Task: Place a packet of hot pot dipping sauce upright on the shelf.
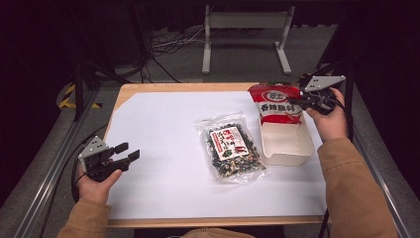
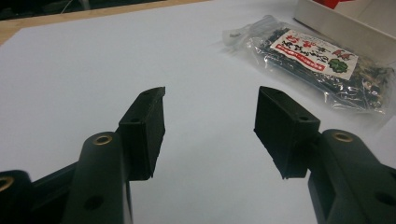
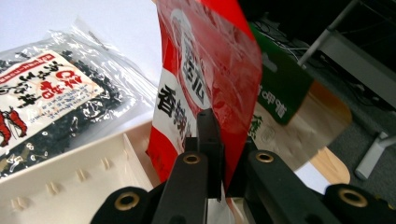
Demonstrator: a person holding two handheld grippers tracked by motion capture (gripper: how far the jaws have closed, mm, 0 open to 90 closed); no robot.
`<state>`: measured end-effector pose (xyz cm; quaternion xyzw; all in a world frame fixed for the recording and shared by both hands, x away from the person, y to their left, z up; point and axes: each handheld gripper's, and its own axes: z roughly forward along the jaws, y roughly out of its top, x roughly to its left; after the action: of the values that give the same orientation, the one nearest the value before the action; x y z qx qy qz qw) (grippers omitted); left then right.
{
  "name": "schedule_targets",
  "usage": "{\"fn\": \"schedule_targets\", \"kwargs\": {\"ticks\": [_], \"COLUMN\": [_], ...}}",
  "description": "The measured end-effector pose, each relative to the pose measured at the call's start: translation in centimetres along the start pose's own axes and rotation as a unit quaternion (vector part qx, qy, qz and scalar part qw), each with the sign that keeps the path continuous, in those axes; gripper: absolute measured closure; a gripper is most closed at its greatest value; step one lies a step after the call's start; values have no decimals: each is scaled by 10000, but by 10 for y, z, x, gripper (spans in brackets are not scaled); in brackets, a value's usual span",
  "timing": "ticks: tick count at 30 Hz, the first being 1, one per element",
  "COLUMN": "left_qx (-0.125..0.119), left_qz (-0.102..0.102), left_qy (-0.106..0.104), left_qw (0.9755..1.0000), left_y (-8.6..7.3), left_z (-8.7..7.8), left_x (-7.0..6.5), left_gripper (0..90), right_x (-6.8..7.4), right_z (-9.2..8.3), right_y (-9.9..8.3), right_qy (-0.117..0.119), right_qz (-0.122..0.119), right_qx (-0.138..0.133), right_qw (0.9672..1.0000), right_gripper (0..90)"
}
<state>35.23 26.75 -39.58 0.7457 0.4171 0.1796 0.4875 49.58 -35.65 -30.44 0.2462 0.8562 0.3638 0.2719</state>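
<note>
A clear seaweed bag (image 1: 231, 148) lies mid-frame, just left of the white tray (image 1: 287, 144). The red packet (image 1: 277, 104), pinched by the right tongs (image 1: 297, 101), stands upright in the tray; left tongs (image 1: 126, 152) gape empty at lower left.

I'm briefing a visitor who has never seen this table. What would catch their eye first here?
The red and white packet stands out first: the right gripper is shut on it at the far end of the white tray, on the table's right side. Next comes the clear bag of dark dried food lying flat mid-table, while the left gripper sits open at the left.
</note>
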Motion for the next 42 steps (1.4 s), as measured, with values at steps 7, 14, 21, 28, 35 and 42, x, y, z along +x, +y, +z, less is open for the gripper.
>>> {"fn": "schedule_targets", "kwargs": {"ticks": [7,14,21,28,35,42], "left_qx": [13,51,61,50,70,164], "left_qz": [-26,-6,-25,-1,78,32], "left_qy": [-14,-21,-31,-88,-141,-157], "left_qw": [10000,10000,10000,9999,9998,9997], "left_y": [0,0,-1,2,6,10], "left_z": [1,3,4,9,16,24], "left_x": [0,-1,-2,-2,-5,-7], "left_gripper": [430,428,426,402,386,377], "right_x": [-3,-6,-3,3,11,19], "right_z": [-1,-3,-5,-12,-23,-44], "right_y": [-15,-35,-32,-30,-30,-31], "right_qy": [-77,-104,-191,-308,-552,-764], "right_qz": [320,602,856,1098,1149,1223], "right_qx": [144,247,196,149,105,84], "right_qw": [9994,9978,9960,9934,9918,9895], "right_gripper": [885,857,656,464,364,328]}}
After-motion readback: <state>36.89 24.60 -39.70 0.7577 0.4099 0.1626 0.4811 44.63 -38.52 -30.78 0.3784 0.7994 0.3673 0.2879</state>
